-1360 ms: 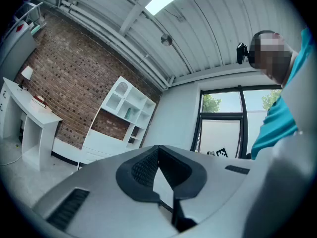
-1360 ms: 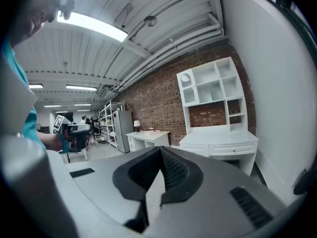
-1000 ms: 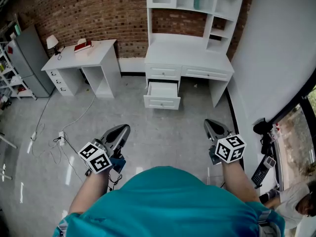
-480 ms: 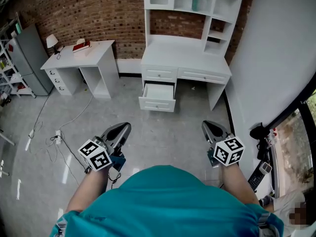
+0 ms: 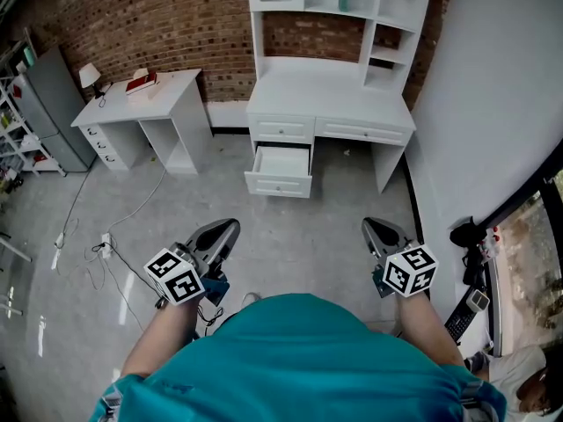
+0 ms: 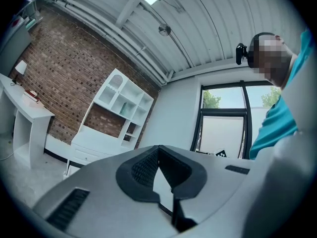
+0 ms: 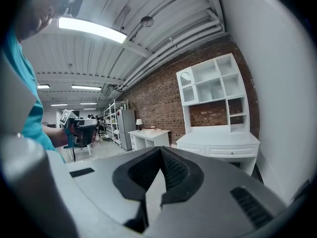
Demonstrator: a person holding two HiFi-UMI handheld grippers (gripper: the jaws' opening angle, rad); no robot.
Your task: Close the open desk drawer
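Note:
The white desk with a hutch [image 5: 327, 95] stands against the brick wall. Its lower left drawer [image 5: 279, 172] is pulled open and looks empty. Both grippers are held near the person's body, well short of the desk. My left gripper [image 5: 230, 226] is shut with nothing in it, and my right gripper [image 5: 370, 224] is likewise shut and empty. The left gripper [image 6: 158, 147] looks at the hutch [image 6: 121, 105] from afar. Past the right gripper [image 7: 161, 148] the desk [image 7: 218, 142] shows, its open drawer hidden behind the jaws.
A second white desk [image 5: 145, 99] with a lamp [image 5: 88, 76] and a red book [image 5: 141, 83] stands at the left, beside a grey cabinet [image 5: 53, 104]. Cables [image 5: 106, 244] lie on the floor at the left. A white wall [image 5: 493, 86] runs along the right.
The view has drifted slightly toward the desk, which now sits a little further left in the frame. Both grippers stay shut in nearly the same places.

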